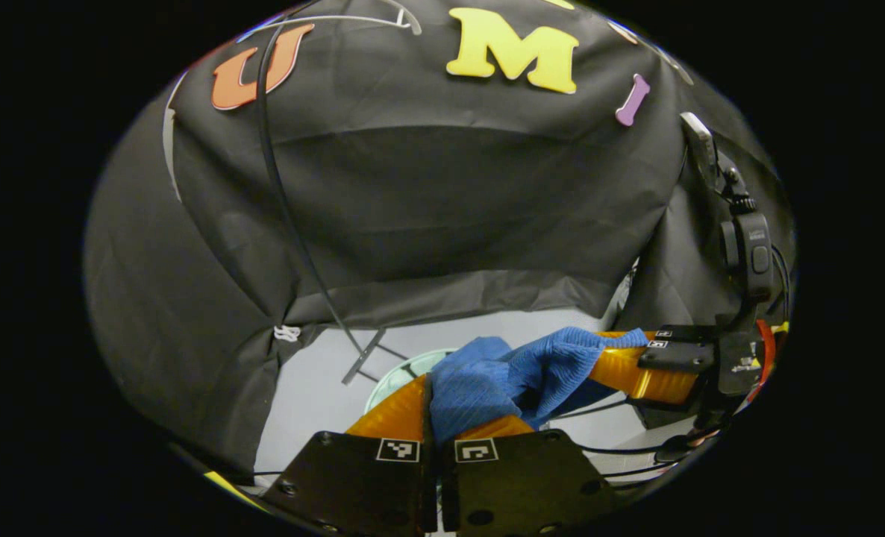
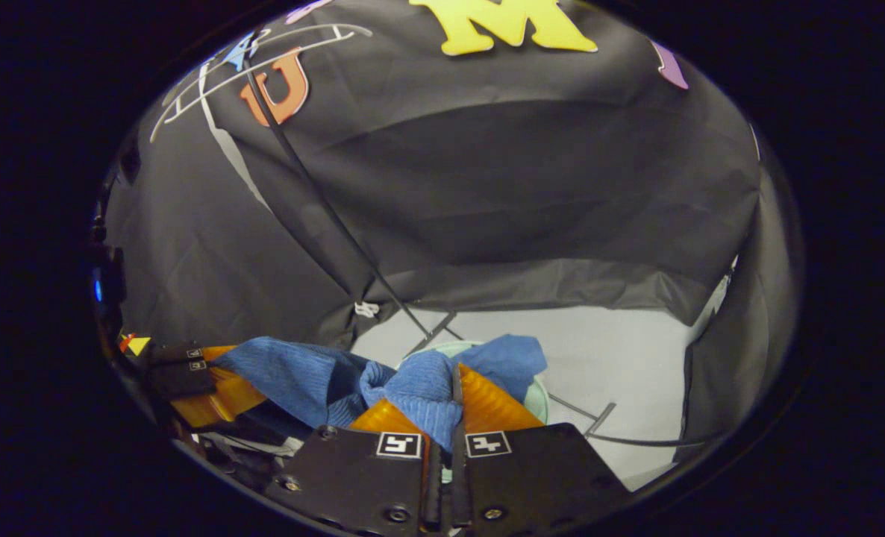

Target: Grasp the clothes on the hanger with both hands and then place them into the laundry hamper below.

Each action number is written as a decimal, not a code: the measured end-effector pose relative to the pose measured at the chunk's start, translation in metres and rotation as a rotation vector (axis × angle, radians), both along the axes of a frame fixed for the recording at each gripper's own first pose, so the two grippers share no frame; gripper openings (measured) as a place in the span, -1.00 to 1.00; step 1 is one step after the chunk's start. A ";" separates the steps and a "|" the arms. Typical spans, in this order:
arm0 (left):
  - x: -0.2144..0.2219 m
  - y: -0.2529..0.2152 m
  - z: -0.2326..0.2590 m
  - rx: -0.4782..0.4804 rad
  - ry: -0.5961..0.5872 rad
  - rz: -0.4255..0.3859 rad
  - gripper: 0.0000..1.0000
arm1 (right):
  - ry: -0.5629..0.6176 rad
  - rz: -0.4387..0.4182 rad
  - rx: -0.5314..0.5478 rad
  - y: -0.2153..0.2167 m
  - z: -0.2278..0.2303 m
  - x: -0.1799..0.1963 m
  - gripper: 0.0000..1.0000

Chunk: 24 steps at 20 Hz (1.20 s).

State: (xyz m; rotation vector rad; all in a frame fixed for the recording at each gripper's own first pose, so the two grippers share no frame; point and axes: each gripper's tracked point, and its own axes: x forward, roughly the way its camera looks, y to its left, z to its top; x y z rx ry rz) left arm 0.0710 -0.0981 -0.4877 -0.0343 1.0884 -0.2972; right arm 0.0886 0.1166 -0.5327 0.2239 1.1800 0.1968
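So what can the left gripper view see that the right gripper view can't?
The left gripper view has a black device clamped up at its right edge. The right gripper view has a small blue light at its left edge and more of the white hanger overhead. Both share the blue cloth pinched by both grippers, the pale green hamper rim beneath, and the black stand pole.

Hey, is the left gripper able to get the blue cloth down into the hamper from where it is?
Probably yes: the left gripper grips the cloth just above the hamper, nothing between.
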 end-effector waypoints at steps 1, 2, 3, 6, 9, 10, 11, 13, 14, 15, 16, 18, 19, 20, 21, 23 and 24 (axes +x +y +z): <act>-0.004 0.002 -0.006 0.010 0.020 0.005 -0.93 | 0.019 0.005 -0.004 0.000 -0.007 -0.002 -0.82; -0.008 0.004 -0.012 0.014 0.041 0.012 -0.93 | 0.037 0.010 -0.011 0.002 -0.012 -0.005 -0.82; -0.011 0.004 -0.016 0.018 0.059 0.020 -0.92 | 0.052 0.016 -0.018 0.002 -0.018 -0.007 -0.82; -0.023 0.008 -0.036 0.047 0.118 0.025 -0.89 | 0.110 0.028 -0.076 -0.005 -0.040 -0.012 -0.80; -0.032 0.012 -0.042 0.086 0.169 0.011 -0.87 | 0.180 0.050 -0.167 -0.009 -0.051 -0.026 -0.76; -0.039 0.011 -0.048 0.089 0.192 0.009 -0.79 | 0.198 0.063 -0.182 -0.010 -0.053 -0.032 -0.75; -0.043 0.011 -0.055 0.087 0.224 0.007 -0.74 | 0.217 0.077 -0.193 -0.010 -0.056 -0.037 -0.70; -0.043 0.005 -0.058 0.069 0.255 0.017 -0.27 | 0.236 0.090 -0.186 -0.011 -0.060 -0.037 -0.60; -0.039 0.002 -0.059 0.058 0.254 0.028 -0.16 | 0.244 0.090 -0.174 -0.014 -0.062 -0.039 -0.44; -0.035 -0.001 -0.058 0.048 0.254 0.040 -0.05 | 0.257 0.094 -0.162 -0.015 -0.062 -0.040 -0.38; -0.033 -0.001 -0.060 0.043 0.256 0.051 0.07 | 0.270 0.097 -0.155 -0.010 -0.060 -0.047 -0.29; -0.025 0.000 -0.054 0.037 0.255 0.067 0.43 | 0.274 0.101 -0.159 -0.014 -0.054 -0.054 -0.14; -0.023 0.001 -0.054 0.039 0.250 0.073 0.43 | 0.266 0.103 -0.165 -0.017 -0.051 -0.054 -0.11; -0.024 0.003 -0.054 0.037 0.248 0.076 0.45 | 0.256 0.103 -0.174 -0.020 -0.050 -0.055 -0.02; -0.022 0.006 -0.054 0.049 0.243 0.080 0.46 | 0.240 0.104 -0.180 -0.021 -0.048 -0.055 0.07; -0.027 0.011 -0.047 0.053 0.240 0.085 0.93 | 0.201 0.097 -0.188 -0.026 -0.036 -0.052 0.22; -0.033 0.015 -0.038 0.054 0.238 0.087 0.91 | 0.179 0.092 -0.193 -0.027 -0.030 -0.052 0.32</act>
